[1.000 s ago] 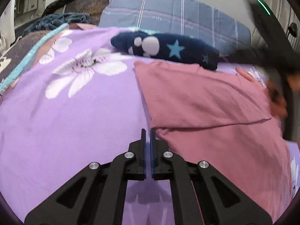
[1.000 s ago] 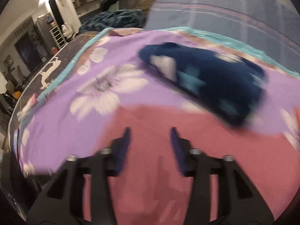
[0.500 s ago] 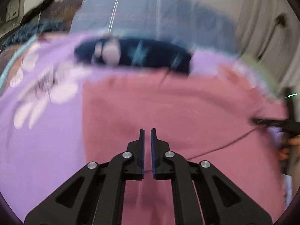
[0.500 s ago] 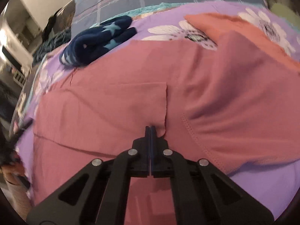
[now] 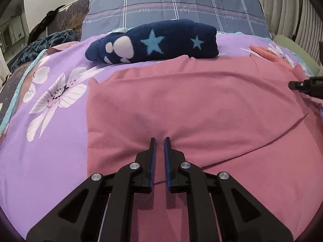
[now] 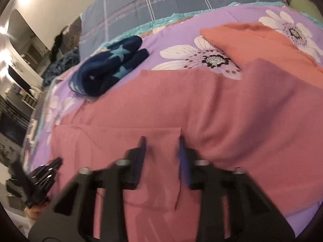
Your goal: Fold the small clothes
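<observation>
On the bed's purple flowered sheet (image 5: pixel 50 141) lies our pink garment (image 5: pixel 201 104), partly folded, with a navy star-print bundle (image 5: pixel 157 42) just behind it. Our left gripper (image 5: pixel 158 141) hangs over its near fold, jaws slightly parted, holding nothing. Our right gripper (image 6: pixel 162 141) is wider apart, empty, above a folded flap's edge.

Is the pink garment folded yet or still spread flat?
Partly folded: the pink garment has a flap doubled over it, its edge showing.
</observation>
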Available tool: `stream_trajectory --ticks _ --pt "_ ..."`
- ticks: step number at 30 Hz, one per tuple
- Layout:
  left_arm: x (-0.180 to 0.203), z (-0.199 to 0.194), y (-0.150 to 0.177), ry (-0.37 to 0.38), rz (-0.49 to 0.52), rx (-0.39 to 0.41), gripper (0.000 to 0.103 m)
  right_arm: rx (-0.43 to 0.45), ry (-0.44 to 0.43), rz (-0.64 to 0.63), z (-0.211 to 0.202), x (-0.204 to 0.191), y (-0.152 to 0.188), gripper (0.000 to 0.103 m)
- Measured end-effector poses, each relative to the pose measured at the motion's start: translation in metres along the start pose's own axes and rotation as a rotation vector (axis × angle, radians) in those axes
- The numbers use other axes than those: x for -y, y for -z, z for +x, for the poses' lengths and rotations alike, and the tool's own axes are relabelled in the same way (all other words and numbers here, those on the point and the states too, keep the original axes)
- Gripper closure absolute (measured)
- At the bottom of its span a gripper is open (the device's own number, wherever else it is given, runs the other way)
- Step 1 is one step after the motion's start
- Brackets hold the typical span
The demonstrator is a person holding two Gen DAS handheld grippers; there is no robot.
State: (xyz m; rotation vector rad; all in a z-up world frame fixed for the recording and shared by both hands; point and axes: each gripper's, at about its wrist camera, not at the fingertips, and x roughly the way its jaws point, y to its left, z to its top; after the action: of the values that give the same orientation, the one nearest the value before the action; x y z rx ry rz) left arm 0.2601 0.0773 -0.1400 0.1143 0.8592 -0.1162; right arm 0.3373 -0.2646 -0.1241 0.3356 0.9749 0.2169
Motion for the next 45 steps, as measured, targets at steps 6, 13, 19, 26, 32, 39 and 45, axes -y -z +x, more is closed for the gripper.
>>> stream_trajectory --ticks 6,13,19,26,32,39,45 --pt "-0.012 -0.043 -0.004 0.030 -0.047 0.174 0.057 0.105 0.126 -0.073 -0.025 -0.017 -0.003 0.100" --pt "-0.036 -0.017 0.000 -0.017 -0.100 0.049 0.060 0.143 0.113 -0.005 -0.035 -0.003 0.006 0.088" --pt "-0.037 -0.006 0.002 -0.029 -0.095 0.005 0.062 -0.028 0.085 -0.123 -0.015 -0.012 0.047 0.097" --pt "-0.036 -0.006 0.003 -0.042 -0.083 0.009 0.060 0.091 0.127 -0.161 -0.012 -0.016 0.067 0.094" --pt "-0.038 -0.014 0.004 -0.017 -0.101 0.040 0.060 0.095 0.084 -0.108 -0.027 -0.009 0.060 0.095" --pt "-0.019 -0.068 -0.008 0.116 -0.050 0.180 0.063 0.340 0.230 0.172 -0.152 0.087 0.066 0.082" --pt "0.031 -0.063 -0.017 0.204 0.056 0.142 0.063 0.474 0.210 0.520 -0.251 0.194 0.086 0.074"
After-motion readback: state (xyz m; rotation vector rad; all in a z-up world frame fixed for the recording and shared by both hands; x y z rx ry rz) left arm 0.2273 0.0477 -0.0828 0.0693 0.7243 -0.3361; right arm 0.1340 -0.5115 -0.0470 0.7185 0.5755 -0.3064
